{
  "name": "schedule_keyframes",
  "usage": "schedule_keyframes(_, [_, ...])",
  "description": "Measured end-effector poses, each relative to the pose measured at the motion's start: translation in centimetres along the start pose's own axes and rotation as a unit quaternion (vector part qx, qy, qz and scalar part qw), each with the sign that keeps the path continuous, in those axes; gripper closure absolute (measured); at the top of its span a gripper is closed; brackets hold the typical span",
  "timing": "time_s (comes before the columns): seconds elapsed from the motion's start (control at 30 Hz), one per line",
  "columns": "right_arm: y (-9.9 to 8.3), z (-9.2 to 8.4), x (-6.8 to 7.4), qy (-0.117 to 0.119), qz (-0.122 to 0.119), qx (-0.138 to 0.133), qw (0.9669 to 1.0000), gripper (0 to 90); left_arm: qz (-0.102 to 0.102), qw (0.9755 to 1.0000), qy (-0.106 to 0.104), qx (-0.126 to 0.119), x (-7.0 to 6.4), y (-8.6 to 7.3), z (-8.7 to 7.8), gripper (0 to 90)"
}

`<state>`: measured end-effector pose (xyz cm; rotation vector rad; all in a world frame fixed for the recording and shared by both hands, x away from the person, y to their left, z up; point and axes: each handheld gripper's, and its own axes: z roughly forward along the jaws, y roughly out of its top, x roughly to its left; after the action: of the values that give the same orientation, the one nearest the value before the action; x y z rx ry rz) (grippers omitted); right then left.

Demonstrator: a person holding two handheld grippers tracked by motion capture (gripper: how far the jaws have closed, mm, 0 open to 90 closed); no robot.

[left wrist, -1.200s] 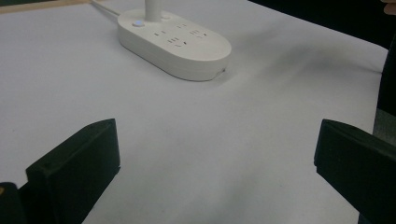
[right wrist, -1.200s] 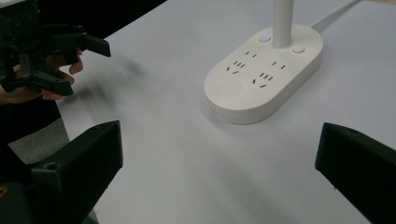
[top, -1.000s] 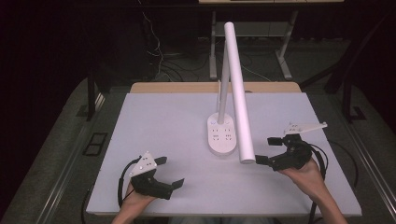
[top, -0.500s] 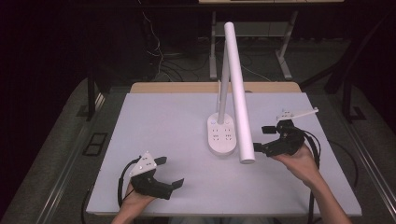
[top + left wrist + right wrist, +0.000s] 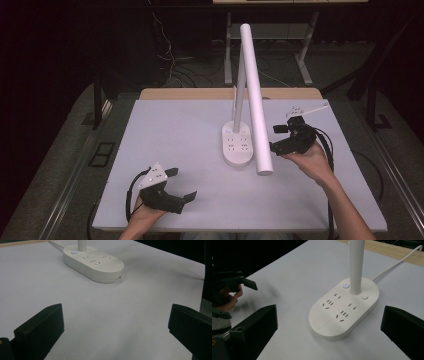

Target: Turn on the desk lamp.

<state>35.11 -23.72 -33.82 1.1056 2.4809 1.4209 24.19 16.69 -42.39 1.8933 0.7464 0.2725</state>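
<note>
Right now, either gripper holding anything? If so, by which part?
Nothing held. Left gripper is open over bare table. Right gripper is open too, beside the lamp base and not touching it.

I work at a table [image 5: 170, 130] with a pale grey-white top, and a strip of bare wood shows along its far edge. One thing stands directly on it: the white oval base [image 5: 238, 146] of a desk lamp, right of the middle. That base carries rows of socket slots, a small button lit blue and a plain white button beside the pole. A white cord [image 5: 395, 263] runs from the base over the far edge; its end, I think, is hidden.
</note>
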Motion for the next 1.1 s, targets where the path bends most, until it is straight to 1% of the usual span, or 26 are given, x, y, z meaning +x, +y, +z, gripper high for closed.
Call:
schedule_keyframes(0.27, [1.5,1.2,-0.8,-0.004,0.001,0.004,1.0,0.4,0.001,1.0,0.0,0.0,0.0,0.0,0.0,0.0])
schedule_keyframes(0.5, [2.5,2.1,-1.7,-0.012,0.01,0.001,0.9999,0.3,0.002,1.0,0.0,-0.003,0.1,0.0,-0.1,0.0])
schedule_keyframes(0.6, [2.9,2.9,-2.4,-0.017,0.014,0.001,0.9998,0.3,0.002,1.0,-0.001,-0.003,0.1,0.0,-0.2,0.0])
schedule_keyframes(0.7, [3.1,3.3,-2.9,-0.02,0.02,0.001,0.9996,0.3,0.002,1.0,-0.001,-0.003,0.1,0.0,-0.2,0.0])
schedule_keyframes(0.9, [3.1,4.0,-4.2,-0.027,0.038,-0.003,0.9989,0.4,0.003,1.0,-0.002,-0.003,0.1,0.0,-0.2,0.0])
schedule_keyframes(0.93, [3.1,4.0,-4.2,-0.027,0.038,-0.003,0.9989,0.4,0.003,1.0,-0.002,-0.003,0.1,0.0,-0.2,0.0])
schedule_keyframes(1.0, [3.0,4.4,-4.9,-0.031,0.052,-0.003,0.9982,0.4,0.002,1.0,-0.002,-0.003,0.1,0.0,-0.3,0.0])
schedule_keyframes(1.1, [2.8,4.7,-5.5,-0.034,0.058,-0.003,0.9977,0.4,0.002,1.0,-0.002,-0.003,0.1,0.0,-0.3,0.0])
